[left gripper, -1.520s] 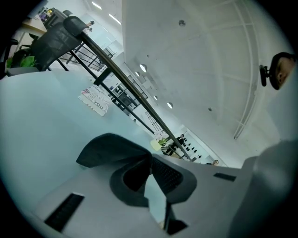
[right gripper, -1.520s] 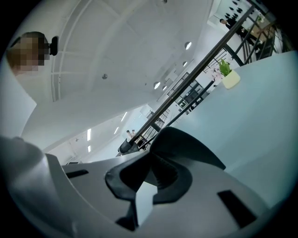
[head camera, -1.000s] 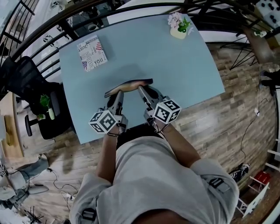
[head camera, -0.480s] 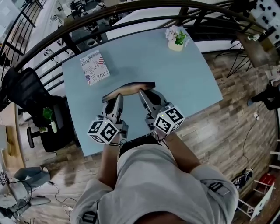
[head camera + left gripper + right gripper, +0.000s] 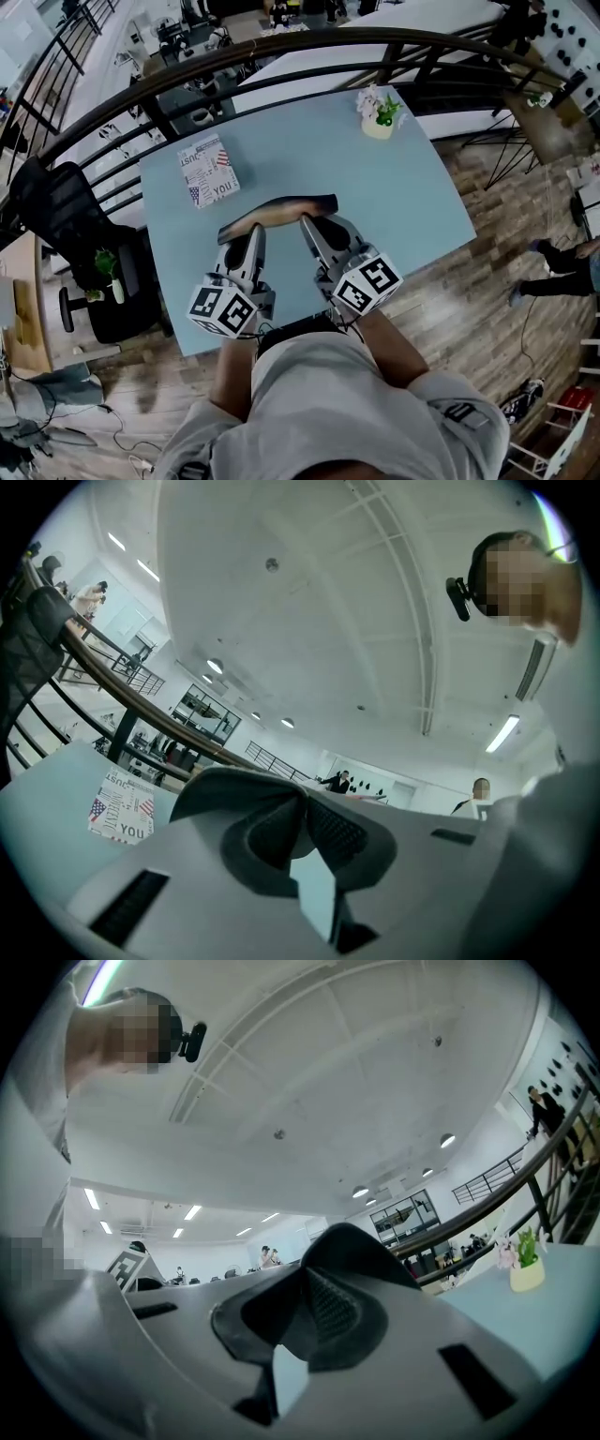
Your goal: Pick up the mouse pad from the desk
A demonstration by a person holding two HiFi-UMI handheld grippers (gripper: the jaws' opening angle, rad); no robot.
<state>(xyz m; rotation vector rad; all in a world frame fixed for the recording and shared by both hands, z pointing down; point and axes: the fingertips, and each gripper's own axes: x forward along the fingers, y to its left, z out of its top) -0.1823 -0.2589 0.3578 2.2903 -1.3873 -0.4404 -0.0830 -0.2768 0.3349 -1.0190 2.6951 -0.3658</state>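
The mouse pad [image 5: 278,207] hangs above the light blue desk [image 5: 412,202], seen almost edge-on as a thin dark strip with a brownish face. My left gripper [image 5: 251,229] is shut on its near left edge and my right gripper [image 5: 307,221] on its near right edge. In the left gripper view the dark pad [image 5: 225,782] folds over the closed left gripper [image 5: 302,806]. In the right gripper view the pad [image 5: 354,1249] rises from the closed right gripper [image 5: 304,1281]. Both grippers point about level.
A printed booklet [image 5: 208,171] lies at the desk's far left, also the booklet [image 5: 122,808] in the left gripper view. A small flower pot [image 5: 378,114] stands at the far right corner. A black railing [image 5: 281,45] runs behind; an office chair [image 5: 66,234] stands left.
Both grippers have risen together with the mouse pad held between them, so it now hangs higher above the desk. Both have rolled a little.
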